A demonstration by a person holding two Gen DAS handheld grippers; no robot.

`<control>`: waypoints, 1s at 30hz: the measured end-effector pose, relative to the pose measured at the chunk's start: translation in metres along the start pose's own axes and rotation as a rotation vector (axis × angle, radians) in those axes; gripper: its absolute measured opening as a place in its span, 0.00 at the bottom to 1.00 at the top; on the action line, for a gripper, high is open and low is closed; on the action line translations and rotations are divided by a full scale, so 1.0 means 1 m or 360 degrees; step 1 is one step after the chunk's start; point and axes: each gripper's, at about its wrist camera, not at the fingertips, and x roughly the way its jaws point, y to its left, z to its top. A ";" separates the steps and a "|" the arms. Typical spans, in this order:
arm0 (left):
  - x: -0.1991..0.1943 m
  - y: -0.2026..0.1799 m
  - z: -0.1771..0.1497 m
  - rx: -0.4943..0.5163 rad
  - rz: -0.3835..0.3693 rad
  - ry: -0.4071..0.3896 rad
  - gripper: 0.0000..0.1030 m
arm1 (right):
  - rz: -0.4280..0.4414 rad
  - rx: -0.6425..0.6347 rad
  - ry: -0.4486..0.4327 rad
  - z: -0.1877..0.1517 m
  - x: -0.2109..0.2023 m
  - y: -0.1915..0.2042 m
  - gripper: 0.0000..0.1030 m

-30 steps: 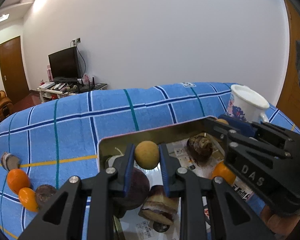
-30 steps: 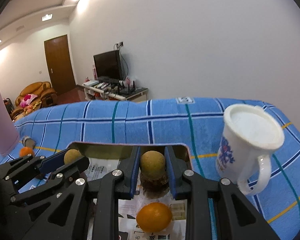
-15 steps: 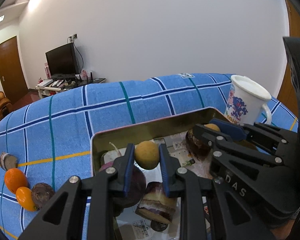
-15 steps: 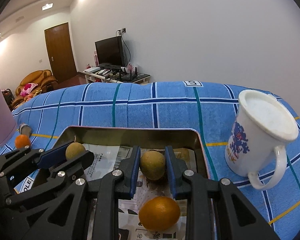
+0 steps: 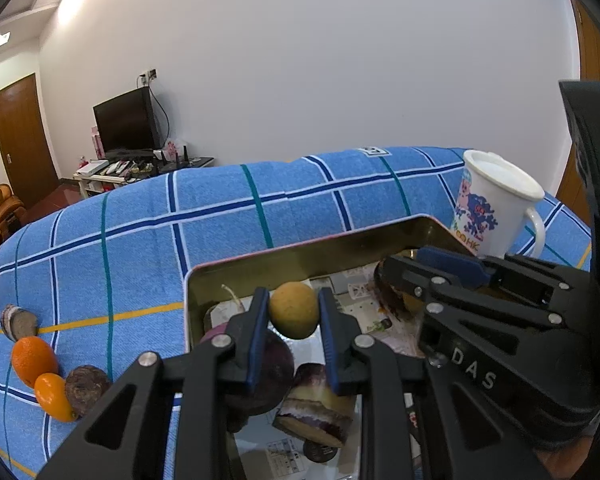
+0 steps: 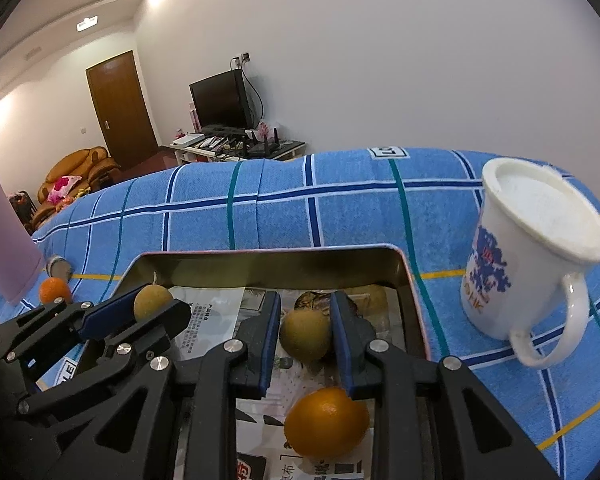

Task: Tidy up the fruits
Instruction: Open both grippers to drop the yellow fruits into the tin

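My left gripper [image 5: 293,300] is shut on a round yellow-brown fruit [image 5: 294,311], held above the near left part of the gold tin [image 5: 300,250]. My right gripper [image 6: 305,320] has a similar brownish fruit [image 6: 305,334] between its blue pads, low over the tin's [image 6: 260,254] paper lining. Its jaws are opening, and the pads still touch the fruit. An orange [image 6: 326,422] lies in the tin just below that gripper. Dark purple fruit [image 5: 268,364] and a cut piece [image 5: 316,408] lie under the left gripper.
A white printed mug [image 6: 532,256] stands right of the tin on the blue checked cloth [image 5: 140,240]. Left of the tin lie two oranges [image 5: 32,358], a dark fruit [image 5: 86,386] and a cut piece [image 5: 18,322]. A pink container [image 6: 0,240] stands far left.
The right gripper has shifted a little over the tin with its fruit, and more of the tin's inside shows in its view. The left gripper has kept still with its fruit.
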 end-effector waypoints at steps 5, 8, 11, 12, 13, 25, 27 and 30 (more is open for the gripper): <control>-0.004 0.002 -0.002 -0.0011 0.0024 -0.0018 0.27 | -0.0004 0.0004 -0.0008 0.000 0.000 0.000 0.34; -0.009 0.005 -0.003 -0.0026 0.0058 -0.0051 0.40 | 0.0004 0.0025 -0.0031 0.000 -0.003 -0.003 0.37; -0.020 0.008 -0.004 -0.0030 0.0128 -0.0124 0.55 | 0.0004 0.0061 -0.0088 0.002 -0.011 -0.007 0.39; -0.023 0.009 -0.004 -0.0024 0.0139 -0.0143 0.68 | 0.0002 0.0077 -0.0112 0.002 -0.014 -0.009 0.44; -0.027 0.009 -0.004 -0.0017 0.0138 -0.0168 0.86 | 0.0008 0.0094 -0.0132 0.003 -0.017 -0.011 0.51; -0.052 0.020 -0.007 -0.0008 0.0286 -0.0289 1.00 | -0.0034 0.0034 -0.0401 0.003 -0.043 0.004 0.82; -0.056 0.028 -0.008 -0.0052 0.0309 -0.0299 1.00 | -0.0070 0.0016 -0.0468 0.002 -0.049 0.007 0.82; -0.062 0.040 -0.011 -0.0099 0.0382 -0.0335 1.00 | -0.0114 -0.0005 -0.0534 -0.001 -0.056 0.009 0.82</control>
